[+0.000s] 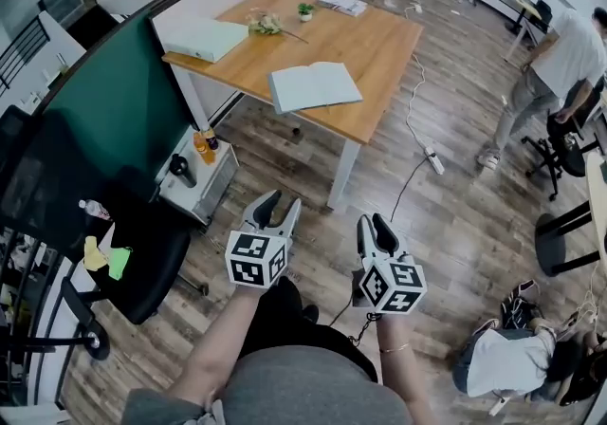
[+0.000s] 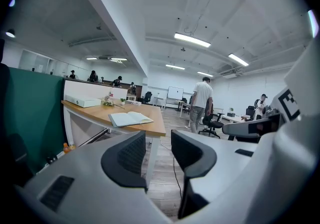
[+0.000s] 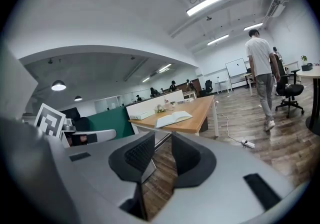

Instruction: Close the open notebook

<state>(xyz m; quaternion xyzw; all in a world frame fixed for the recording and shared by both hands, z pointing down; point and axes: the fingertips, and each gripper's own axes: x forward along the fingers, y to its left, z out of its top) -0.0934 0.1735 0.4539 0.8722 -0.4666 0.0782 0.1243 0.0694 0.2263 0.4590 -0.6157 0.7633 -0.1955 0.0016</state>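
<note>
1. Left gripper [image 1: 283,202]: held low in the middle of the head view, well short of the table [image 1: 379,44]. Its jaws stand apart with nothing between them; the left gripper view shows only floor [image 1: 446,224] and a table leg through the gap.
2. Right gripper [image 1: 372,223]: just beside the left one and level with it. Its jaws are likewise spread and empty, and the right gripper view shows floor planks between them.
3. Marker cubes: one [image 1: 256,259] sits on the left gripper and one [image 1: 391,286] on the right, each above a bare forearm.
4. Notebook [image 1: 315,85]: lies open, pages up, on the table close to its near edge. It is well apart from both grippers and touched by neither.
5. Table: wooden top on white legs, seen ahead of both grippers in all three views.
6. Other things on the table: a white box [image 1: 204,37] at the left corner, a sprig of flowers [image 1: 267,25] just beyond it, a small potted plant [image 1: 305,10] and a stack of papers [image 1: 341,3] at the far side.
7. Green partition [image 1: 114,110]: runs along the table's left side. Below it stands a low white cabinet [image 1: 213,188] with an orange bottle [image 1: 200,146] on top, and nearer the camera a black office chair [image 1: 142,262].
8. Floor: wood planks, with a cable and a power strip [image 1: 433,160] to the right of the table.
9. People: a standing person [image 1: 560,63] at the upper right, and a crouching person [image 1: 503,361] at the lower right.
</note>
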